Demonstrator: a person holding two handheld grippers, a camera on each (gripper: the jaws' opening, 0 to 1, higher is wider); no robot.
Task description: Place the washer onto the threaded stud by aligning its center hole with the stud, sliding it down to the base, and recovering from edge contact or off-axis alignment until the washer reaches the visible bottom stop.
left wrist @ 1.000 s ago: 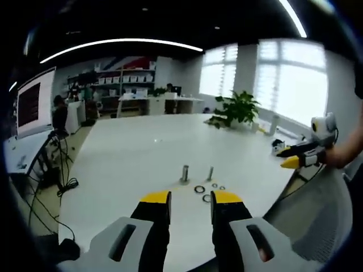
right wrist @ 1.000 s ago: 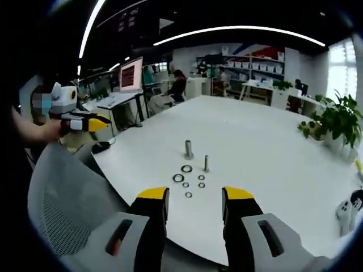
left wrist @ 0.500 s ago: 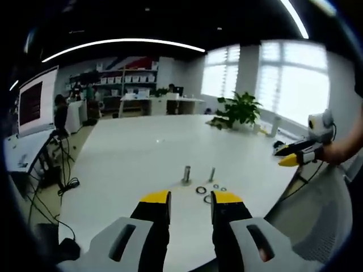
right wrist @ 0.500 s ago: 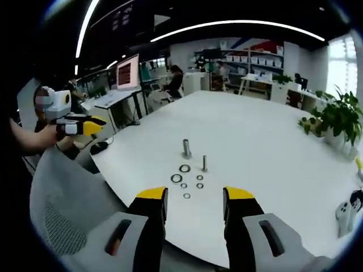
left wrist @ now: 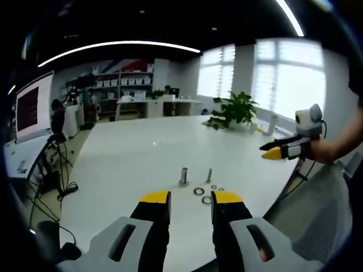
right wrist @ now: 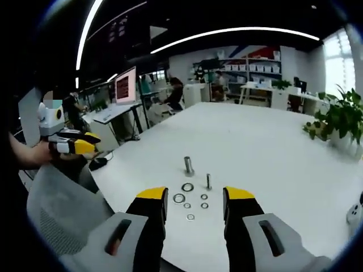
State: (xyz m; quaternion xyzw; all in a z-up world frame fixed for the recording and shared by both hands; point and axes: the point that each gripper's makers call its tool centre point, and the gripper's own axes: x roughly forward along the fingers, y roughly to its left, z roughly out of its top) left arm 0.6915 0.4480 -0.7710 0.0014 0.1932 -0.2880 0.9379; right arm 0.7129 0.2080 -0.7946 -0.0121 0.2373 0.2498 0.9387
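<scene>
While unheld, washers [right wrist: 188, 187] near table edge [right wrist: 122, 195]

Ahead of the jaws, a white table [left wrist: 130, 153]; beyond it a potted plant [left wrist: 235, 109], shelves [right wrist: 249, 64], bright windows [left wrist: 289, 79]; left, a lit monitor [right wrist: 126, 85].

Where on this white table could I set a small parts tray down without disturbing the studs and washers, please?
The white table lies bare beyond the thick stud, toward the potted plant, and to the right of the thin stud. It is crowded near the front edge, where the washers lie scattered beside both studs, just ahead of the right gripper.
</scene>
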